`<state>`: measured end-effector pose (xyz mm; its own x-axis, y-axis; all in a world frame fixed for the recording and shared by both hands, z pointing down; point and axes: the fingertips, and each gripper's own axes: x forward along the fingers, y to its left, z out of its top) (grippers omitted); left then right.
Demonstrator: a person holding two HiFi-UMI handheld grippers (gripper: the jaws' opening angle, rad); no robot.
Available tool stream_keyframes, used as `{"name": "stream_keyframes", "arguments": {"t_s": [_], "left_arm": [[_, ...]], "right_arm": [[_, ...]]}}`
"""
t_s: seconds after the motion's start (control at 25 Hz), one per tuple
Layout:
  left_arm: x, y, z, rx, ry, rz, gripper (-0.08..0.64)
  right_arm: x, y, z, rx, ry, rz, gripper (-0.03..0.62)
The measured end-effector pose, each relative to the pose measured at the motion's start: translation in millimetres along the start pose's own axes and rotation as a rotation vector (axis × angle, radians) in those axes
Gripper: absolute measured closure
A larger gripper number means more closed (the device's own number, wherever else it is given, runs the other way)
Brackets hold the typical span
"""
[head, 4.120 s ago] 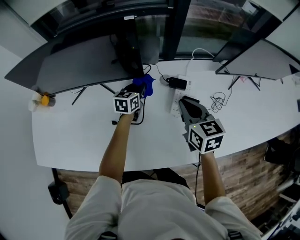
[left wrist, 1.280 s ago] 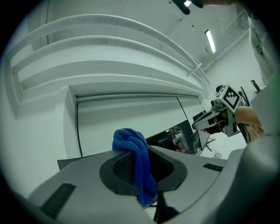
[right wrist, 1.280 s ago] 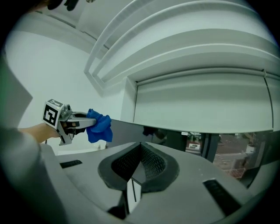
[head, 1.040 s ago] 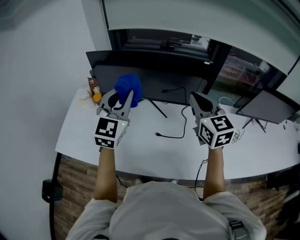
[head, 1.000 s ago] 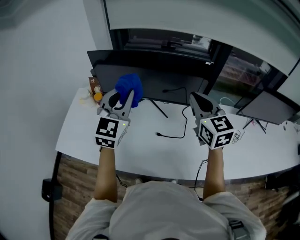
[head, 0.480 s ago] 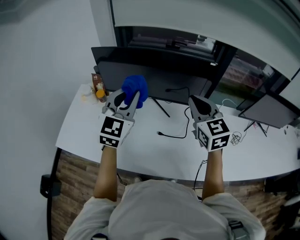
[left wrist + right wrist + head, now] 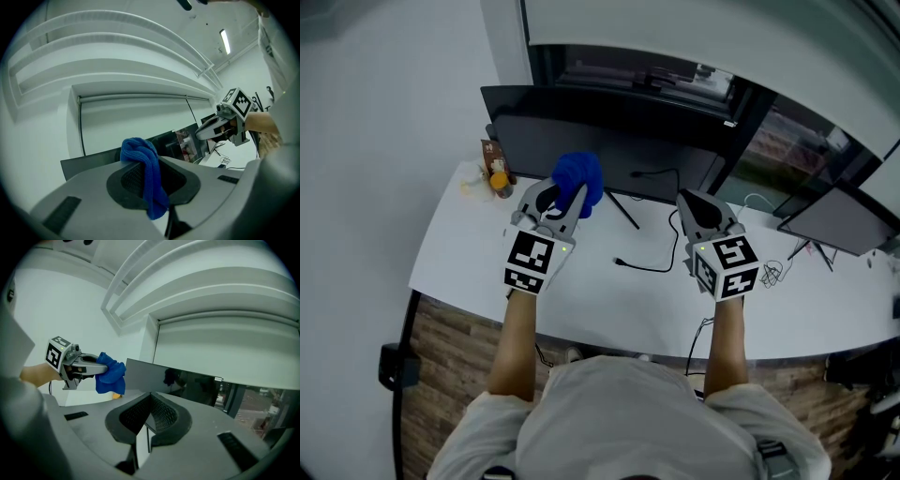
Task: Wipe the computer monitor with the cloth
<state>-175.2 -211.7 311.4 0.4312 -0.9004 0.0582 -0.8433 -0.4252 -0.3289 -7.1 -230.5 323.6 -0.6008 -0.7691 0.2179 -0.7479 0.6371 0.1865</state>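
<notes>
Sliding slightly rightward, the left gripper (image 7: 567,199) stays clamped on the blue cloth (image 7: 580,178), now before the monitor (image 7: 666,145) near the desk's (image 7: 469,262) back-left corner (wiping looks barely begun). The right gripper (image 7: 697,208) hangs closed, empty.

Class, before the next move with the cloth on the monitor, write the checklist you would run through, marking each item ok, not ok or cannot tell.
1. Blue towelling cloth clamped in the left claw: ok.
2. Right claw shut, nothing in it: ok.
3. Cloth touching the wide black monitor screen: cannot tell.
4. Screen ahead of the cloth unobstructed: ok.
5. Loose black cable on the white desk lies clear of both claws: ok.
</notes>
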Motion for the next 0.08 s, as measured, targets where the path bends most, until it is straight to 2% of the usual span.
{"name": "stream_keyframes", "arguments": {"t_s": [0.08], "left_arm": [[1.6, -1.6, -2.1, 0.0, 0.003, -0.007, 0.495]], "right_arm": [[1.6, -1.2, -1.7, 0.002, 0.003, -0.002, 0.581]]}}
